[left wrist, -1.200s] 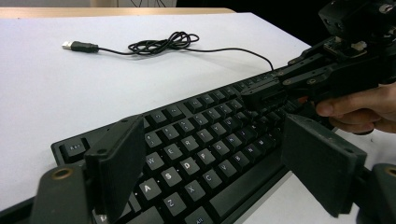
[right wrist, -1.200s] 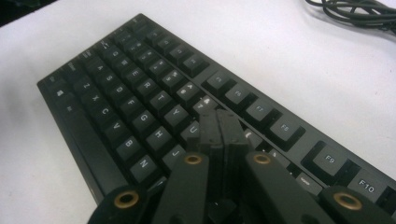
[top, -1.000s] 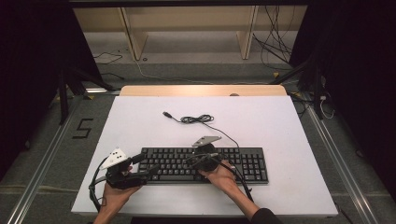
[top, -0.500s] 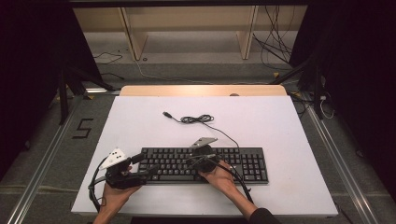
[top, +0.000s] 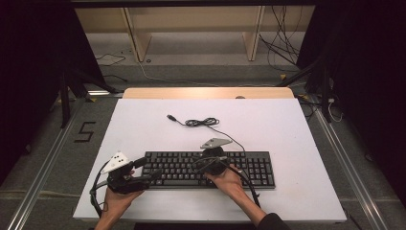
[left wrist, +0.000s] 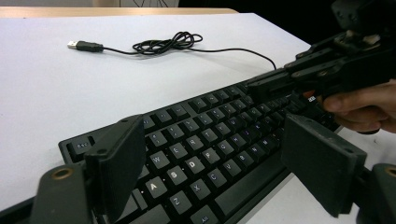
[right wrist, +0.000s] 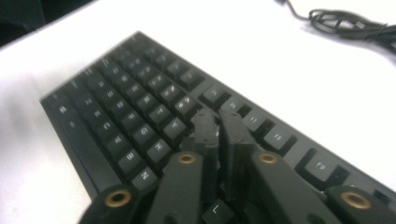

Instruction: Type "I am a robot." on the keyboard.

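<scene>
Flat white rectangular counter (top: 143, 124), matte top, with a pale wooden strip (top: 206, 92) along its far edge. Grey carpeted floor (top: 57, 158) on both sides. Metal floor rails (top: 43, 177) run beside the counter's left and right edges. A black numeral "5" (top: 84, 131) is marked on the floor at left. Beyond the counter: a light wooden shelf frame (top: 191, 28) with two uprights, loose black cables (top: 282, 48) on the floor at right. Black drapes (top: 28, 72) close off both sides. Lighting even, overhead.
</scene>
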A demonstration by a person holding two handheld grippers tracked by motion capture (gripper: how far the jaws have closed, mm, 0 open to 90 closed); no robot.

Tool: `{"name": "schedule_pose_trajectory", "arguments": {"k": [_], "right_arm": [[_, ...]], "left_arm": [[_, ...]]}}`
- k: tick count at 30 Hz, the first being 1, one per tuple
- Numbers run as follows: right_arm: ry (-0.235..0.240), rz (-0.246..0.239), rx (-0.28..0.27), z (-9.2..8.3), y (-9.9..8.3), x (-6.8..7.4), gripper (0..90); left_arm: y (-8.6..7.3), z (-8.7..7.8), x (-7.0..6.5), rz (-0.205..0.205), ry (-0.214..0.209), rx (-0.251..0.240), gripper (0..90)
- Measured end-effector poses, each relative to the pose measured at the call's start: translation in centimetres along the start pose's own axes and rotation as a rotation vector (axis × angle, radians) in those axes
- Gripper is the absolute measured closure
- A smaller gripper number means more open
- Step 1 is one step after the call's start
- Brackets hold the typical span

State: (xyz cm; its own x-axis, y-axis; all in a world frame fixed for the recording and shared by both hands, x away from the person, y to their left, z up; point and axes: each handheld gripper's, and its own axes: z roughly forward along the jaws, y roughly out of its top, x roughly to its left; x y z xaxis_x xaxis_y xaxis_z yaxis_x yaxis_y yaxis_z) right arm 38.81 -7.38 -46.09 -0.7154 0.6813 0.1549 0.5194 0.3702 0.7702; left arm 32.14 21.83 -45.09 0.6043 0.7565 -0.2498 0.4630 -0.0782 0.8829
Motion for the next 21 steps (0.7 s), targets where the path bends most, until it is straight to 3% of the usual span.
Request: {"name": "schedule_pose_trajectory", "arguments": {"k": [1, 2, 6, 8, 9, 12, 21], "right_arm": [[0.000, 0.000, 0.000, 0.0, 0.0, 0.0, 84.7], [0.010, 0.011, -0.023, -0.5, 0.0, -0.1, 73.4], [0.029, 0.014, -0.046, -1.3, -0.1, -0.3, 64.7], [0.035, 0.020, -0.052, -2.0, -0.3, -0.3, 50.4], [0.035, 0.020, -0.052, -2.0, -0.3, -0.3, 50.4], [0.041, 0.017, -0.077, -2.9, -0.5, -0.3, 39.5], [0.043, 0.018, -0.151, -5.1, -0.7, -0.3, 30.3]], "left_arm": [[0.0, 0.0, 0.0, 0.000, 0.000, 0.000, 21.6], [0.0, 0.0, 0.0, 0.001, 0.001, 0.002, 21.6], [0.0, 0.1, 0.0, -0.001, 0.001, 0.008, 21.6], [0.0, 0.1, 0.1, 0.000, 0.003, 0.012, 22.2], [0.0, 0.0, 0.1, 0.001, 0.003, 0.016, 22.2], [0.0, 0.0, 0.3, -0.004, 0.006, 0.021, 25.0], [-0.1, -0.5, 1.1, -0.017, 0.034, 0.052, 37.0]]}}
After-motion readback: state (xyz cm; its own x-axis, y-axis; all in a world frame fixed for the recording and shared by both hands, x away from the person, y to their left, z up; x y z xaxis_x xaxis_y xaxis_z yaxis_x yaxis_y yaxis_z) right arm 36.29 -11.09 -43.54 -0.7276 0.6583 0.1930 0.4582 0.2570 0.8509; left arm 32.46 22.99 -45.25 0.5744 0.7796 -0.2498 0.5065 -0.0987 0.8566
